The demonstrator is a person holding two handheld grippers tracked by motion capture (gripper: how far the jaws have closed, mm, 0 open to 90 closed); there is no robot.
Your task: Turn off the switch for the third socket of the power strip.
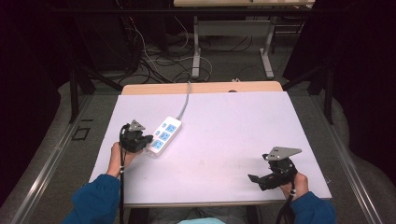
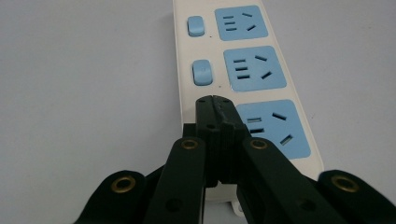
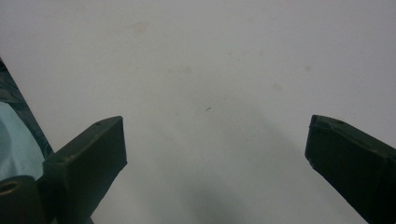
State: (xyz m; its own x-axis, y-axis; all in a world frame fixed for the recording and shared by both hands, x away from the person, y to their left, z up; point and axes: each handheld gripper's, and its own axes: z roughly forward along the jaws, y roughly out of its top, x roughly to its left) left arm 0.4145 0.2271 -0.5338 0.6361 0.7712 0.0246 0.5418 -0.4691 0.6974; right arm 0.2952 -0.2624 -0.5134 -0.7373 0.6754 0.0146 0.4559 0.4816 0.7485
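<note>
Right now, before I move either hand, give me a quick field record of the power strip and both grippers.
power strip: white, three blue sockets, lies flat on the table, cord runs to the far edge
switches: two blue ones in sight beside the sockets
left gripper: shut, tips over the strip's near end, by the nearest socket; contact unclear
right gripper: open, nothing between the jaws, over bare table

Person: blue long sleeves, one on each forearm, ending at the wrist.
Left gripper (image 1: 148,139): black body, grey three-cornered plate on top, black cable trailing along the forearm; two black jaws on flat link arms with brass-coloured rivets at the pivots, ribbed pads at the tips.
Right gripper (image 1: 252,178): black body, a wider grey three-cornered plate, black cable; blunt, square-ended black jaws.
</note>
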